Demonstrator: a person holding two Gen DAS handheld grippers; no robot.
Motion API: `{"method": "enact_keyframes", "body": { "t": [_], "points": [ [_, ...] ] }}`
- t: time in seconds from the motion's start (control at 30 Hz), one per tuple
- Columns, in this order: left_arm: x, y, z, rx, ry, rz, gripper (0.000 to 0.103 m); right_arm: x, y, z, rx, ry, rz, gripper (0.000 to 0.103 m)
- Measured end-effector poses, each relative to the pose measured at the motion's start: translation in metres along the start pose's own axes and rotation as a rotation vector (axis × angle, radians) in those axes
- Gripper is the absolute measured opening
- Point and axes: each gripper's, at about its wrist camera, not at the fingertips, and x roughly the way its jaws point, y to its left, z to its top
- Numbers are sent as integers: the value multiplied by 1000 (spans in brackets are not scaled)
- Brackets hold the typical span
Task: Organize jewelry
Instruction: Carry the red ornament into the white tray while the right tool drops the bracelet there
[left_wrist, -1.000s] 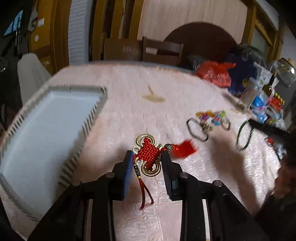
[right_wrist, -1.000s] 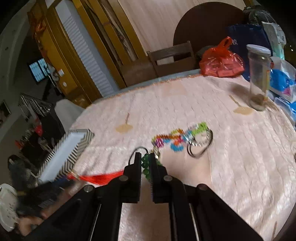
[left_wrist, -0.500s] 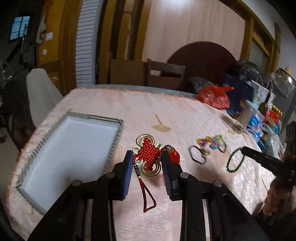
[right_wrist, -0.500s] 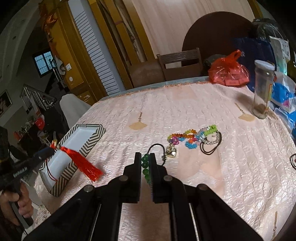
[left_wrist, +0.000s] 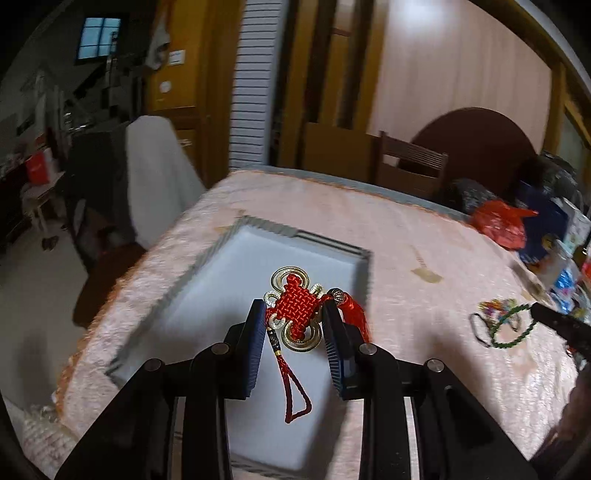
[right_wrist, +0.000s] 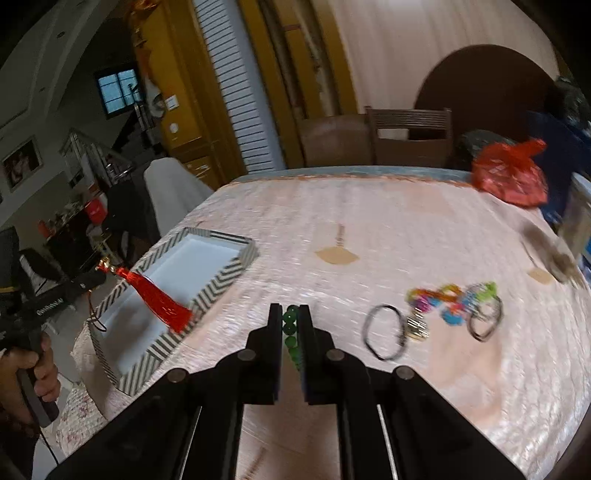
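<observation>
Below the left gripper lies the white floor of the striped tray; its jaws clamp the red knot ornament, tassel hanging right. Lower until the loop cord rests inside, then release. The right gripper, pinched on the green bead bracelet, has bare tablecloth ahead; the tray's near wall stands to its left: approach over it

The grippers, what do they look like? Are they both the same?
Nearly. Both are black, each with two flat fingers on angled bars with round silver bolts. The left gripper has dark blue ribbed pads; the right gripper has black ones. Seen from the right, the left one has a black handle with white lettering.
</observation>
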Motion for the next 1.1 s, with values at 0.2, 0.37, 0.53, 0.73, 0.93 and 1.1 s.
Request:
{"method": "enact_keyframes", "body": {
  "t": [0.2,0.37,0.53,0.73,0.93,1.1],
  "points": [
    [-3,39,4,-75,-29,50,35,20,46,26,-56,-8,65,8],
    [9,49,-4,-85,-1,50,35,35,76,42,-89,-9,104,8],
    [37,44,-25,-92,68,30,35,60,98,47,-91,20,144,8],
    [56,47,-47,-101,132,45,35,103,128,50,-102,82,191,8],
    [68,58,-66,-112,179,97,35,153,149,44,-95,164,208,8],
    [67,57,-69,-84,179,126,35,184,156,23,-62,240,227,8]
  ]
}}
